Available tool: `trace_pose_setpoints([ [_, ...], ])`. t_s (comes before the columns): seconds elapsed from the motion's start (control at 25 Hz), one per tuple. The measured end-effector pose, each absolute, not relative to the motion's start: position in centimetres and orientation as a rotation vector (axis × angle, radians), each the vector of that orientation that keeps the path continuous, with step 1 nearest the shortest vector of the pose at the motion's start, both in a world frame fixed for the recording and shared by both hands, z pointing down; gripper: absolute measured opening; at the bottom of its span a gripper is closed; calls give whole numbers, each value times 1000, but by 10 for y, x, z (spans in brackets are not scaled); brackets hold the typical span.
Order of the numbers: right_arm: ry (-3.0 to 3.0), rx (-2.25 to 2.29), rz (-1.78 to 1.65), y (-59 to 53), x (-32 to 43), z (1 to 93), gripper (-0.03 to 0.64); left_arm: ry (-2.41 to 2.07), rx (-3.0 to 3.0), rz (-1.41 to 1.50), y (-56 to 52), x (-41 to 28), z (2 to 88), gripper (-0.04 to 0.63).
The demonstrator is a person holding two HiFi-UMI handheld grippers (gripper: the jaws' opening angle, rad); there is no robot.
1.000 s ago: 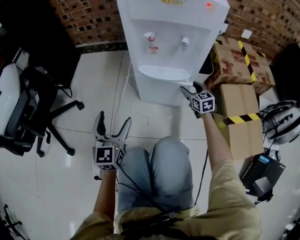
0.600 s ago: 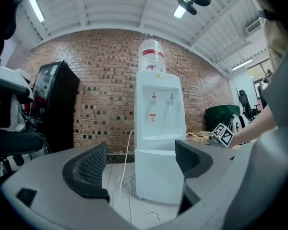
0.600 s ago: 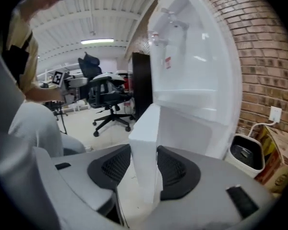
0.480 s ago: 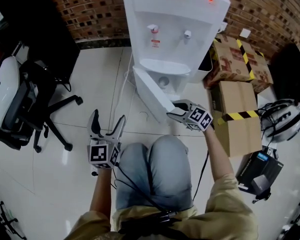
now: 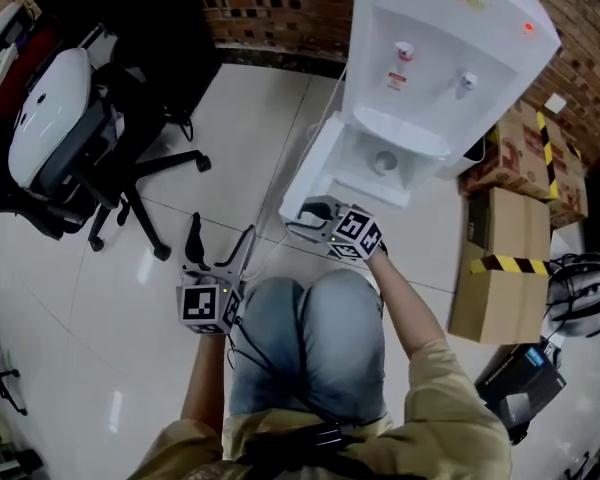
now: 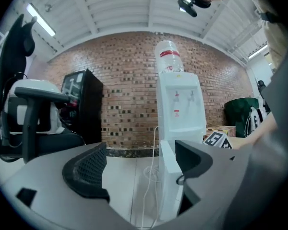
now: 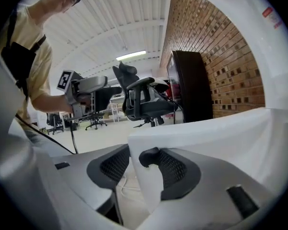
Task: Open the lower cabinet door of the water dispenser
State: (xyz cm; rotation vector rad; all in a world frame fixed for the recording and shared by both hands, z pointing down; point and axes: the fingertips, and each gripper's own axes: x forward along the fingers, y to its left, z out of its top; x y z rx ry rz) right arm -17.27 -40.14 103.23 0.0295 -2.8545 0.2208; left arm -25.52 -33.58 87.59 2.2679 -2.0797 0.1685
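door [image 5: 315, 168] swung wider, right gripper [image 5: 295, 219] level, clamping it

The white lower cabinet door [image 5: 315, 171] of the tall white water dispenser [image 5: 450, 58], flush and closed a second ago, now stands swung wide open towards the left, exposing the compartment behind it. The right tongs [image 5: 298, 218], earlier at the door's right edge beside the cardboard boxes, are now far over to the left, near the person's knee. Their jaws have just been closing and now clamp the door's free edge.
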Motion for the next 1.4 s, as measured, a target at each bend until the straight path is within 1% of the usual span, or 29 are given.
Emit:
trace_pose_setpoints([
  [0.12, -2870, 100, 230, -420, -219, 1033, 186, -2150, 2200, 168, -321, -276, 871, 428],
  [0.32, -2902, 327, 370, -452, -267, 1033, 184, -2232, 2110, 182, -294, -305, 873, 428],
  [0.56, -2900, 546, 519, -477, -295, 1035, 195, -2291, 2093, 237, -273, -332, 895, 428],
  [0.72, -2876, 523, 451, -466, -291, 1036, 198, -2273, 2091, 209, -267, -325, 885, 428],
  [0.88, -2851, 475, 292, -456, -259, 1025, 213, -2223, 2146, 134, -285, -304, 860, 428],
  [1.12, -2896, 629, 248, -459, -164, 987, 213, -2119, 2293, 105, -316, -270, 879, 428],
  [1.28, -2919, 836, 196, -459, -86, 926, 213, -1971, 2394, 112, -352, -225, 863, 428],
  [1.4, -2882, 1018, 177, -442, -27, 870, 213, -1857, 2443, 154, -363, -191, 826, 428],
])
